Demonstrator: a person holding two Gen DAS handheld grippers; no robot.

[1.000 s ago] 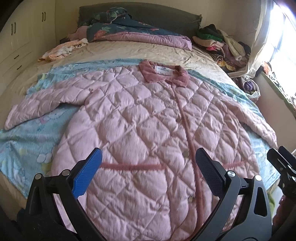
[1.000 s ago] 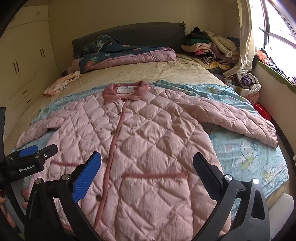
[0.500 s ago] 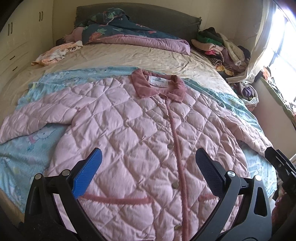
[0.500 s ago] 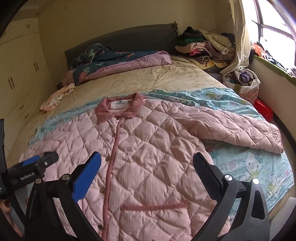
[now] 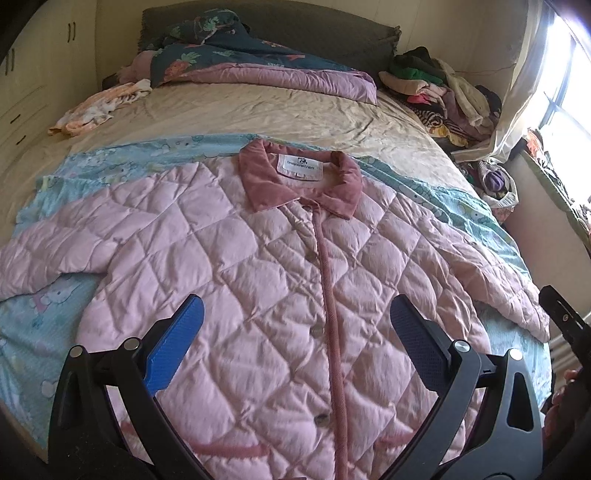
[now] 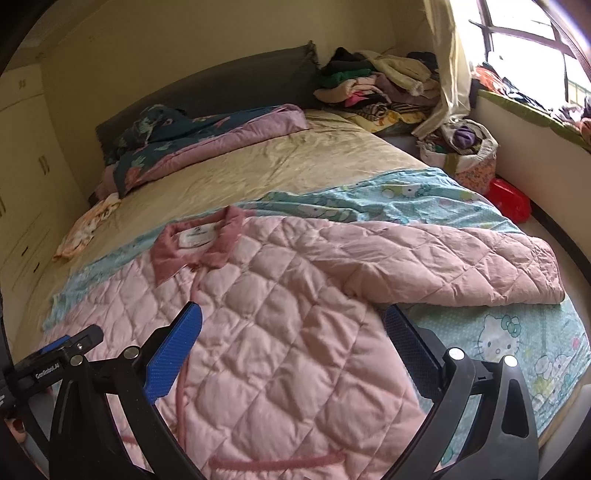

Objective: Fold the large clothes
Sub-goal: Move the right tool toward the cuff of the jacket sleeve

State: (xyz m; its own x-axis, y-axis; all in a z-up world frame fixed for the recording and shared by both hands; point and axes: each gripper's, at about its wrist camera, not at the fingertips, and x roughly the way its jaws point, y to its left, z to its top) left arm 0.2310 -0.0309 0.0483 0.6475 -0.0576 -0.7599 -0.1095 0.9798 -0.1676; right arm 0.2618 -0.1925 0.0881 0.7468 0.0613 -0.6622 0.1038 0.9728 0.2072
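Both grippers, left gripper and right gripper, hovered with jaws spread wide and empty above the pink quilted jacket, which lay flat, buttoned, on the blue blanket.

Your left wrist camera sits low over the foot of the bed, looking along the left gripper toward the headboard, centred on the pink quilted jacket. Your right wrist camera looks along the right gripper, offset right and angled left, window side wider. Both views share the jacket's collar, the headboard, the clothes pile. Each catches the other gripper at frame edge.
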